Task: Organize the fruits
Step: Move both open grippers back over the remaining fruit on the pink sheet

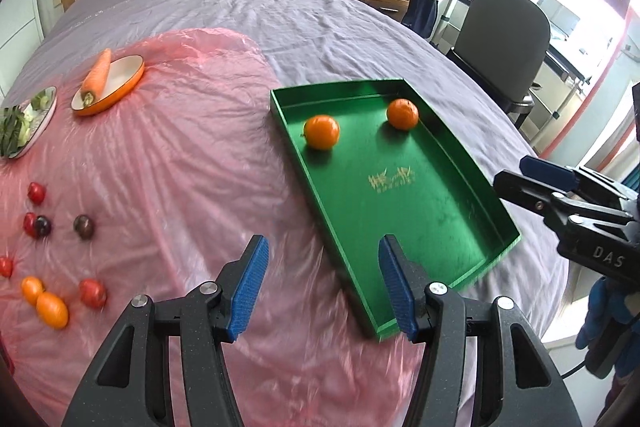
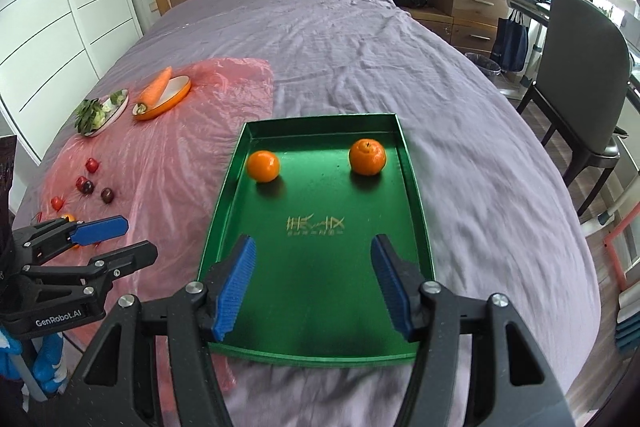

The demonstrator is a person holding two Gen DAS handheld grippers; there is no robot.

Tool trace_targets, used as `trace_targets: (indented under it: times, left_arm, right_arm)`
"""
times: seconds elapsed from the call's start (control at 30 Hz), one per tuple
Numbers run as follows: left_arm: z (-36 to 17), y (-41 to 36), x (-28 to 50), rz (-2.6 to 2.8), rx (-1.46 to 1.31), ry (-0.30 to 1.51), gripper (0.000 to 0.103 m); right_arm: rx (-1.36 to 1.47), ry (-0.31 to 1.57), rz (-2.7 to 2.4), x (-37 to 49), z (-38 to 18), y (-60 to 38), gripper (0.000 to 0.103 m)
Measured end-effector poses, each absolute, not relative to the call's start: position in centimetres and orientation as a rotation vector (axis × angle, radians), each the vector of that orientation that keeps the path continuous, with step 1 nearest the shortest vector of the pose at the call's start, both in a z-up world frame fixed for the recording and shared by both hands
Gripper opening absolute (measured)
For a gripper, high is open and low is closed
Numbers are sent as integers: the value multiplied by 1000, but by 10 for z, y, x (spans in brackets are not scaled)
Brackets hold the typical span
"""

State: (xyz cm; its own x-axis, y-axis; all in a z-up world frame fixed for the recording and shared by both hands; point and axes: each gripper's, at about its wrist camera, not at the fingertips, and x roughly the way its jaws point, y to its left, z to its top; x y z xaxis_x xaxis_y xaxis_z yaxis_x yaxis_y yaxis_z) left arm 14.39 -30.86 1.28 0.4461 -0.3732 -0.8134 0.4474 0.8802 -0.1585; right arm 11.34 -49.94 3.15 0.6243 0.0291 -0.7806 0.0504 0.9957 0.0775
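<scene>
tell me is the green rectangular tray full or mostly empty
Mostly empty: the green rectangular tray holds only two round oranges at its far end.

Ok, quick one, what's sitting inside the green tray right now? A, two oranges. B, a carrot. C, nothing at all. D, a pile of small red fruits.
A: two oranges lie at the far end of the green tray, apart from each other, while the carrot rests on an orange dish and the small red fruits lie on the pink plastic sheet.
</scene>
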Motion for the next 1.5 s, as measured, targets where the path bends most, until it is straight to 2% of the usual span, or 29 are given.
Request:
trace_targets:
  times: [0.7, 1.5]
  left_arm:
    - [24, -215, 84, -441, 83, 941, 52]
    - [-7, -84, 69, -246, -27, 971, 52]
  right_arm:
    - [54, 881, 109, 46, 44, -410, 102]
    - [15, 891, 290, 46, 32, -304, 102]
